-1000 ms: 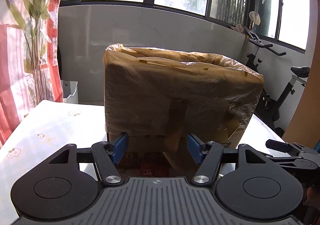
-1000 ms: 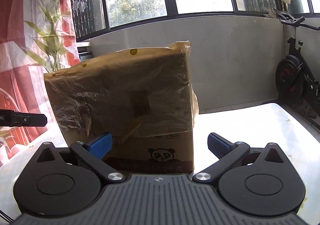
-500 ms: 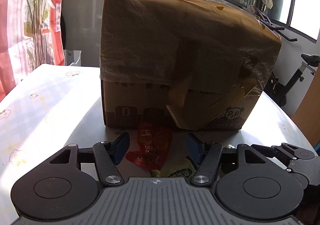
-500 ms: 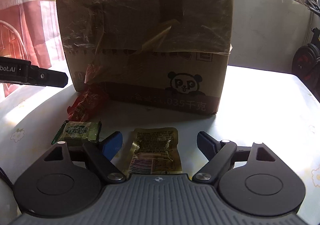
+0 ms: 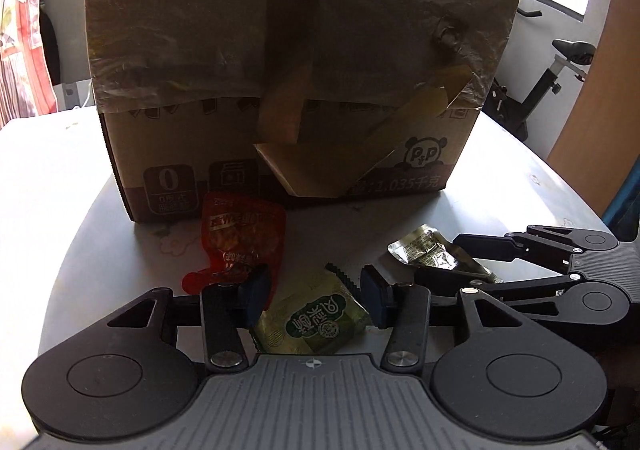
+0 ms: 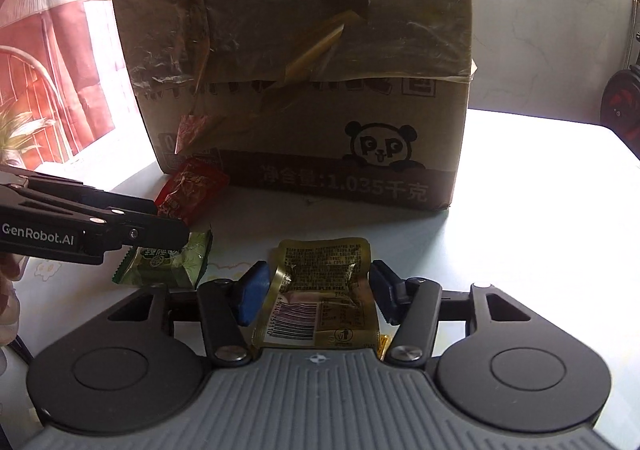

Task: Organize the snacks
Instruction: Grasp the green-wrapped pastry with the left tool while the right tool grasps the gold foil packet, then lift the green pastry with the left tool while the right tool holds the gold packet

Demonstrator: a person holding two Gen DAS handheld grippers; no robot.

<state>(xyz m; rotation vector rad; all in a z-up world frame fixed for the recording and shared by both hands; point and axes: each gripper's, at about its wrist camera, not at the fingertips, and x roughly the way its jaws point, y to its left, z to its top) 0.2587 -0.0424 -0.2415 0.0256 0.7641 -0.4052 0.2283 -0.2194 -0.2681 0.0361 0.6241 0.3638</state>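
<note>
Three snack packets lie on the white table in front of a taped cardboard box (image 5: 296, 61). My left gripper (image 5: 315, 294) is open, low over a green packet (image 5: 316, 324) that lies between its fingers. A red packet (image 5: 242, 240) lies just beyond it by the box. My right gripper (image 6: 316, 288) is open around a gold packet (image 6: 324, 290) lying flat between its fingers. The gold packet (image 5: 434, 254) and the right gripper (image 5: 536, 274) also show in the left wrist view. The green packet (image 6: 168, 260), the red packet (image 6: 192, 189) and the box (image 6: 304, 61) show in the right wrist view.
The box stands close behind the packets and blocks the way forward. The left gripper's arm (image 6: 80, 226) reaches in from the left in the right wrist view. An exercise bike (image 5: 552, 77) stands beyond the table's right side. A red curtain (image 6: 44, 61) hangs at left.
Both grippers have come down and tilted toward the table. The packets, out of sight a second ago, now lie between the open fingers; the box fills more of each view.
</note>
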